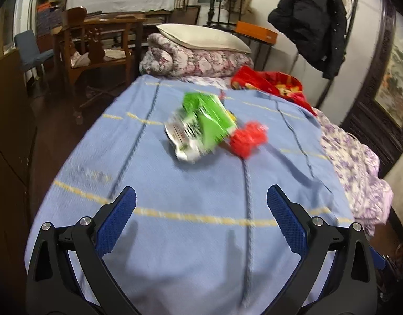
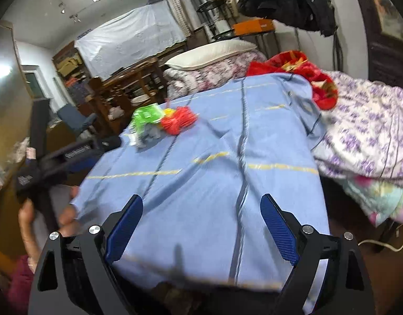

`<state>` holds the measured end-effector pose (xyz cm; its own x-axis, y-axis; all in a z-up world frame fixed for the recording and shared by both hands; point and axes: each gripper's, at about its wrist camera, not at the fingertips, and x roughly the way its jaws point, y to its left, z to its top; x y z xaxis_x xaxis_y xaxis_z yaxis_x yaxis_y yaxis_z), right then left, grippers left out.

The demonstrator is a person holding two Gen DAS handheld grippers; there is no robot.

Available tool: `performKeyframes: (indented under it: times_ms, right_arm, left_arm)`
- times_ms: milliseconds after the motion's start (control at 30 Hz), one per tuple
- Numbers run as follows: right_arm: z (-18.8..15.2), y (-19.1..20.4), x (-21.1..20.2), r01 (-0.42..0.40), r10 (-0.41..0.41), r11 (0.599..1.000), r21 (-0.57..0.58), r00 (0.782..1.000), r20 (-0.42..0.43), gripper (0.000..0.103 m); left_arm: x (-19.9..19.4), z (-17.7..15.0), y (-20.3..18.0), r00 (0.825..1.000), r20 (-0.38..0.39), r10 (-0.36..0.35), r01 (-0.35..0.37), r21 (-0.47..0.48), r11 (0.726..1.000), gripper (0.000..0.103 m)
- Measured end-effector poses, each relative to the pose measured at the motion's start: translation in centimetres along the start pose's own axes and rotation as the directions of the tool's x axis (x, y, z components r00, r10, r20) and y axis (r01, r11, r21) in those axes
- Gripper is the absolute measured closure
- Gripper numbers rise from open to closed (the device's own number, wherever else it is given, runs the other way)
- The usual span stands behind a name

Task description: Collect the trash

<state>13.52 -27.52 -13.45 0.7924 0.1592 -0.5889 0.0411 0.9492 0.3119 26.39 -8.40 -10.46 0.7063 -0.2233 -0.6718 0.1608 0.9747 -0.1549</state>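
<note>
Both the left gripper (image 1: pixel 201 200) and right gripper (image 2: pixel 201 208) hung wide open and empty over the bed (image 1: pixel 175 236); a green wrapper (image 1: pixel 201 128) touched a red wrapper (image 1: pixel 248 139).

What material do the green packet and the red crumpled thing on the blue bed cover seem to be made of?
Green packet: probably thin glossy plastic film, since it is creased, printed and shiny. Red crumpled thing: likely thin plastic wrap or net; blur leaves this open. Blue bed cover: woven matte cloth.

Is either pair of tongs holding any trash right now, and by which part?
Nothing is held. Left tongs and right tongs are both open over the blue cover; the green wrapper lies untouched.
</note>
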Motion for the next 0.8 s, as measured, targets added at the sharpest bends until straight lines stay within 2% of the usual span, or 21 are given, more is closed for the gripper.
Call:
performKeyframes:
  times_ms: [133,267,367,400,500,600,733,800]
  right_arm:
    - [1.0,-0.7,2.4,0.073,-0.074,0.997,0.016,0.996,0.049,0.014]
    - [2.9,-1.5,4.7,0.076,-0.079,0.995,0.059,0.995,0.054,0.014]
    - [4.8,-1.2,6.6,0.087,-0.09,0.995,0.052,0.994,0.056,0.014]
    - [5.3,-1.0,7.2,0.087,-0.09,0.995,0.048,0.994,0.055,0.014]
    - [7.0,-0.1,9.4,0.072,-0.074,0.996,0.043,0.996,0.053,0.013]
    - [7.8,0.3,11.1,0.062,-0.064,0.997,0.047,0.997,0.045,0.013]
    - [8.2,0.1,12.8,0.032,-0.031,0.995,0.092,0.999,-0.011,0.012]
    - [8.2,-0.5,13.2,0.019,-0.016,0.992,0.124,0.999,-0.029,0.007]
  left_arm:
    - [1.9,1.9,-0.3,0.999,0.027,0.028,-0.029,0.045,0.999,0.007]
    - [3.5,2.9,-0.8,0.997,0.062,0.053,-0.058,0.097,0.994,0.007]
    - [4.9,2.7,-0.5,0.999,0.04,0.034,-0.038,0.097,0.995,0.007]
    - [5.5,2.7,-0.5,1.0,0.013,0.021,-0.022,0.098,0.995,0.007]
    - [5.9,2.6,-0.2,1.0,0.006,0.006,-0.006,0.094,0.996,0.007]
    - [6.0,2.4,0.2,0.999,0.015,0.046,-0.047,0.105,0.993,0.007]
    - [6.1,2.4,0.6,0.999,0.012,0.049,-0.05,0.093,0.994,0.007]
    - [6.0,2.4,0.6,0.999,0.013,0.045,-0.046,0.087,0.995,0.007]
